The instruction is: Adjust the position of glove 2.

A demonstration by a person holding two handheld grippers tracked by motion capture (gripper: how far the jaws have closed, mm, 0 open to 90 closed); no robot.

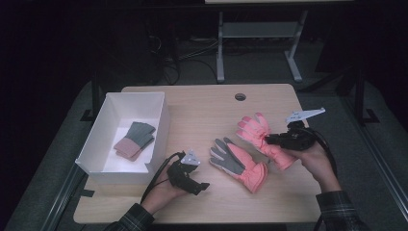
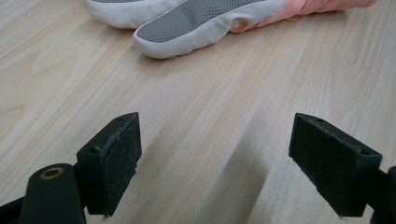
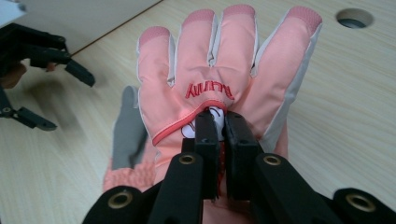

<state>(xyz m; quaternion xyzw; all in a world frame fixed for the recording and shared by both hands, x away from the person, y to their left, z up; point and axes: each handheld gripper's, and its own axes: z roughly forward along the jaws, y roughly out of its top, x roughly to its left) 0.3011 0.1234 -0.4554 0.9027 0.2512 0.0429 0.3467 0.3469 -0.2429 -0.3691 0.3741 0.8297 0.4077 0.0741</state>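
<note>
Two pink winter gloves lie right of the table's middle. One glove [image 1: 257, 134] is back side up, and my right gripper [image 1: 275, 140] is shut on the fabric near its wrist. The right gripper view has the jaws pinched together [image 3: 222, 126] on that pink glove [image 3: 219, 70], just below its red lettering. The other glove [image 1: 236, 164] lies palm up, grey and white, with a pink cuff. Left of it, my left gripper [image 1: 196, 186] rests low over the table with its jaws wide apart [image 2: 215, 172] and bare wood between them. The palm-up glove's fingers [image 2: 201, 23] lie ahead of it.
A white box [image 1: 159, 127] stands on the table's left side and holds a folded grey and pink pair of gloves [image 1: 134, 140]. A round cable hole [image 1: 240, 96] sits near the far edge. A desk frame [image 1: 220, 48] stands on the dark floor behind.
</note>
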